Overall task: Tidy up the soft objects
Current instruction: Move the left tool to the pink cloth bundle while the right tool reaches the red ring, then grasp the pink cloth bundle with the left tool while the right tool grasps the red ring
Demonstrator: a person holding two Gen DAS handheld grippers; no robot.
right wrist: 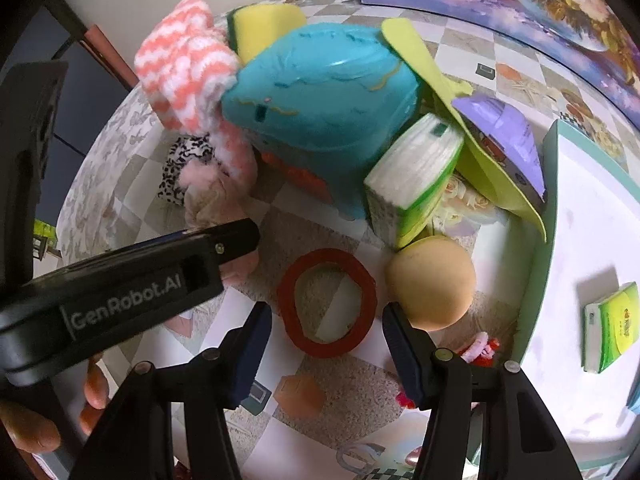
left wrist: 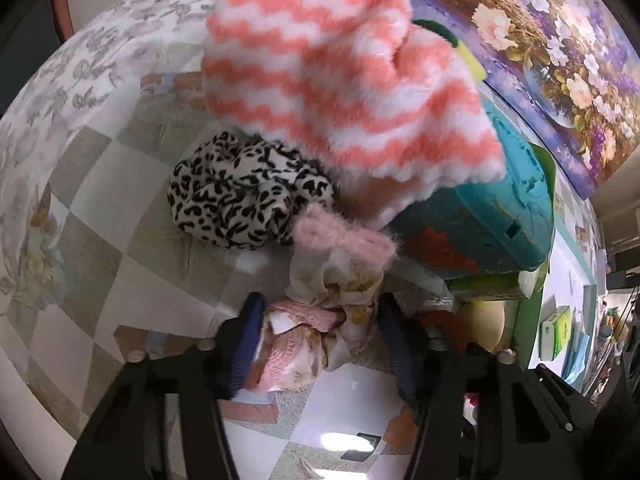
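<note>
Fingers of the left hand-held gripper [left wrist: 318, 334] stand wide apart over a crumpled pink-and-cream cloth [left wrist: 304, 328] on the checkered table [left wrist: 100, 240], which lies between them ungripped. Beyond it sit a fluffy pink piece [left wrist: 344, 236], a leopard-print cloth [left wrist: 240, 192] to the left, and the coral-and-white striped towel [left wrist: 340, 80] draped over a teal plush [left wrist: 500, 216]. Only the right wrist view shows the right hand-held gripper [right wrist: 326, 340], equally wide and empty, near a red ring [right wrist: 326, 304] and a tan ball [right wrist: 432, 284], with a tissue pack [right wrist: 412, 176] and yellow sponge [right wrist: 264, 28] farther back.
</note>
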